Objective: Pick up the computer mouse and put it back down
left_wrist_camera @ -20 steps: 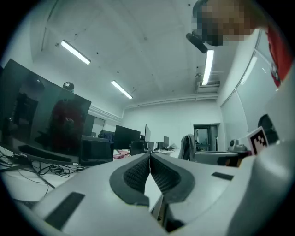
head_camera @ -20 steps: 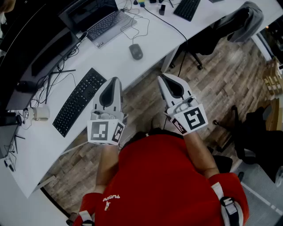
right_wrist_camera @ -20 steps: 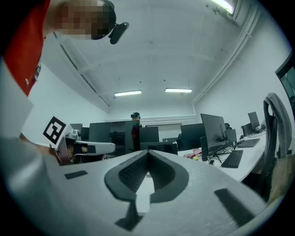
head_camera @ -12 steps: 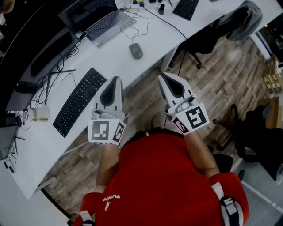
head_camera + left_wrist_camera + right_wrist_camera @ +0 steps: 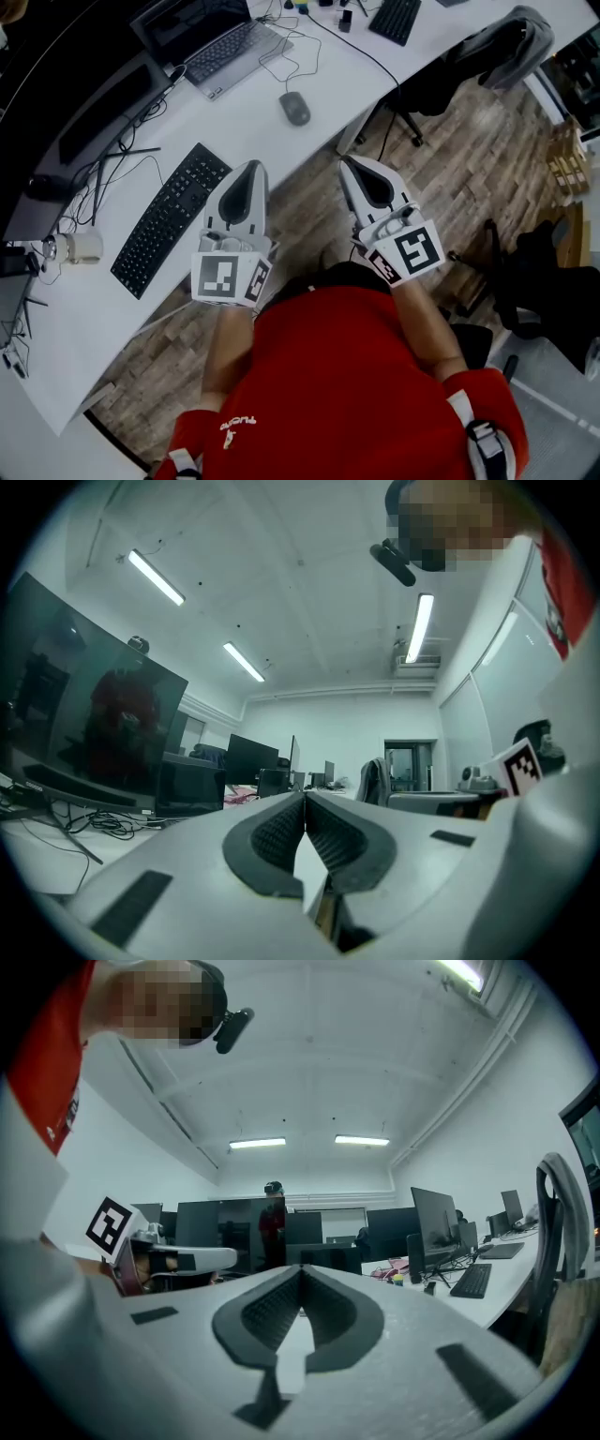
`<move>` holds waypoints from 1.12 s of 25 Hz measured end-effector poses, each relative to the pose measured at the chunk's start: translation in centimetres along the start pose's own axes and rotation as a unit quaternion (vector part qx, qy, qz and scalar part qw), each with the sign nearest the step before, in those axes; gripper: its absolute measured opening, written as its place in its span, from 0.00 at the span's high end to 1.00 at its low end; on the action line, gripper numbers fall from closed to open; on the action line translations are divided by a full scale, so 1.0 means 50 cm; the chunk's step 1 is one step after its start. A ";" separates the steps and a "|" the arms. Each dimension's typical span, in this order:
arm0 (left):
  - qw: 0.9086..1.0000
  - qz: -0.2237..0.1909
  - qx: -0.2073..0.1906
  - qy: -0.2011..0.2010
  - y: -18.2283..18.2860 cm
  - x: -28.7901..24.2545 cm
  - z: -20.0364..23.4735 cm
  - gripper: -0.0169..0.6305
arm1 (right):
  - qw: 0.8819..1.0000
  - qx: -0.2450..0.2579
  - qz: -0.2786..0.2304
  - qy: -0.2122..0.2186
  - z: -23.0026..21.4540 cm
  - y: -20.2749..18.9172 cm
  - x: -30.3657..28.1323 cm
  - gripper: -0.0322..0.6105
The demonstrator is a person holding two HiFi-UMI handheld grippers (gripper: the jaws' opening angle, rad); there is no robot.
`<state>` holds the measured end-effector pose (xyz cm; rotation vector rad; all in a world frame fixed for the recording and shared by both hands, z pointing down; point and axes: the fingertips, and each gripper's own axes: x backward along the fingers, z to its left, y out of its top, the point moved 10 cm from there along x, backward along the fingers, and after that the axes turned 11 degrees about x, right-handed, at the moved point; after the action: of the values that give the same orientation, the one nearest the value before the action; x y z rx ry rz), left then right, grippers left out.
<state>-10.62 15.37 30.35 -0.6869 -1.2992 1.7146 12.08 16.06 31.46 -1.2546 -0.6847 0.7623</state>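
A grey computer mouse [image 5: 294, 108] lies on the white desk [image 5: 253, 141], its cable running back toward the laptop. My left gripper [image 5: 251, 168] is held level at the desk's front edge, below and left of the mouse, its jaws shut with nothing between them [image 5: 304, 799]. To its right, my right gripper [image 5: 351, 164] hovers over the floor just off the desk edge, below and right of the mouse, also shut and empty [image 5: 300, 1272]. Neither touches the mouse.
A black keyboard [image 5: 171, 217] lies left of my left gripper. An open laptop [image 5: 217, 42] and a dark monitor [image 5: 89, 98] stand further back, with loose cables between. A second keyboard [image 5: 397, 17] and an office chair [image 5: 487, 52] are at the back right.
The view has shifted slightly; both grippers stay in place relative to the body, side by side and shut. The mouse has not moved on the desk.
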 end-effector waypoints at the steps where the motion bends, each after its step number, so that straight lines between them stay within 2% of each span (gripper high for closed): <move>1: 1.000 -0.001 0.000 0.000 0.000 -0.003 0.008 0.96 | 1.000 0.002 0.005 0.000 0.003 -0.003 -0.008 0.94; 8: 1.000 -0.002 -0.001 0.014 0.005 -0.019 0.058 0.96 | 0.999 0.010 0.047 -0.020 -0.015 -0.038 -0.085 0.94; 14: 0.999 -0.004 -0.011 0.042 0.011 -0.056 0.092 0.96 | 0.996 0.000 0.084 -0.024 -0.054 -0.107 -0.176 0.94; 15: 0.999 -0.003 -0.011 0.048 0.012 -0.065 0.099 0.96 | 0.995 -0.003 0.093 -0.019 -0.060 -0.120 -0.195 0.87; 22: 0.996 0.002 -0.019 0.091 0.019 -0.147 0.141 0.96 | 0.985 -0.018 0.173 0.004 -0.109 -0.225 -0.324 0.62; 28: 0.992 0.014 -0.020 0.124 0.008 -0.215 0.164 0.96 | 0.971 -0.034 0.236 0.027 -0.144 -0.304 -0.391 0.51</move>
<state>-12.30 2.02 31.79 -0.9149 -1.1563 1.5716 8.45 -6.03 44.31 -1.5193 -0.3688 1.0950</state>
